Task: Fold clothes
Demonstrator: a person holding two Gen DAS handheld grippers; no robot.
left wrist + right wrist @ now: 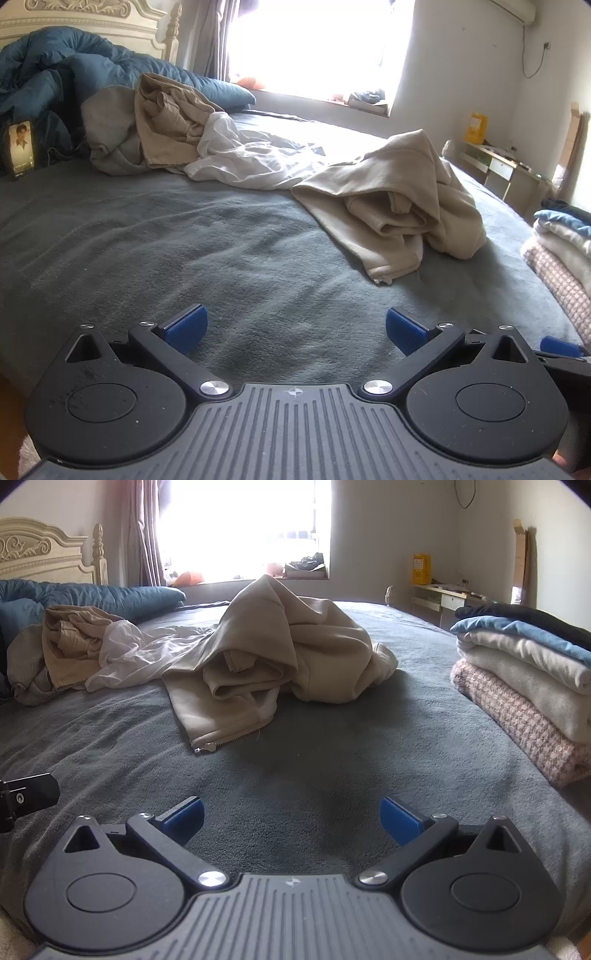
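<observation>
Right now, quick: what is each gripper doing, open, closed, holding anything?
Left gripper: open, holding nothing, above the bare bedsheet.
Right gripper: open, holding nothing, short of the beige zip jacket.

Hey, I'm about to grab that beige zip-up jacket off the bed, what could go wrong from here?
1. The beige jacket lies bunched over itself, so one pinch may catch several layers.
2. Its zipper end hangs loose and could snag the bed cover.
3. The white garment seems to touch the jacket and may drag along.

Both the left gripper and right gripper are open.
</observation>
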